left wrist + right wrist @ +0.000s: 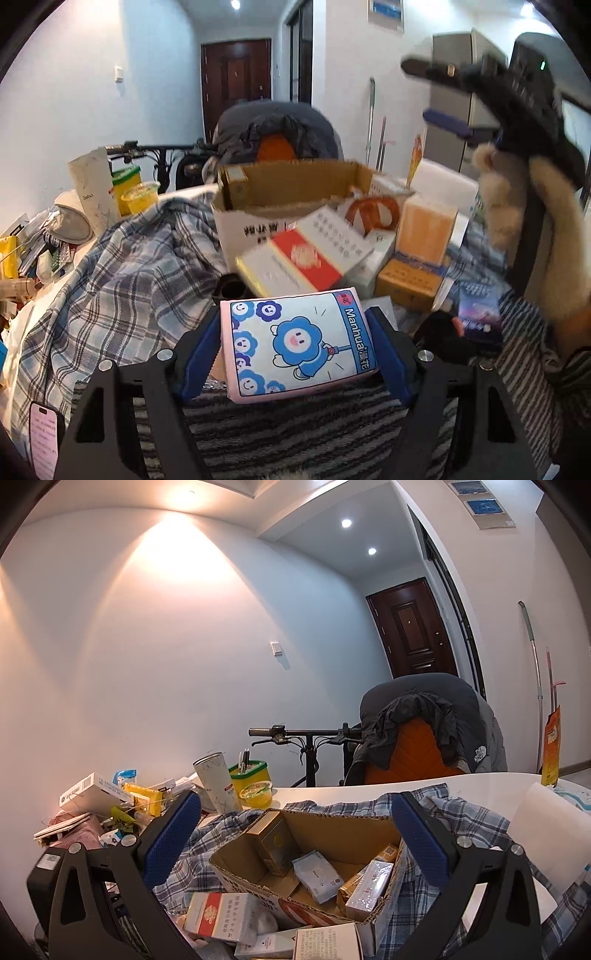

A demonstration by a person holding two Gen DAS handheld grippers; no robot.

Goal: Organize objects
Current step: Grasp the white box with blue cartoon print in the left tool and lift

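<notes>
A pink-edged tissue pack (299,343) printed with blue cartoon flowers lies on a striped fluffy cloth (295,424). My left gripper (295,354) has a blue pad against each side of it and is shut on it. Beyond it stands an open cardboard box (295,181) holding several small packets. A red-and-white carton (306,258) leans in front of that box. My right gripper (295,834) hovers open over the cardboard box (332,830) with nothing between its pads. The left wrist view shows that right gripper (436,96) raised at the upper right, held by a hand in a furry sleeve.
A blue plaid shirt (129,266) is draped around the box. Small cartons (424,229) crowd the right side. A phone (44,435) lies at the lower left. Loose clutter and a yellow cup (256,794) sit at the left. A jacket-covered chair (424,720) stands behind the table.
</notes>
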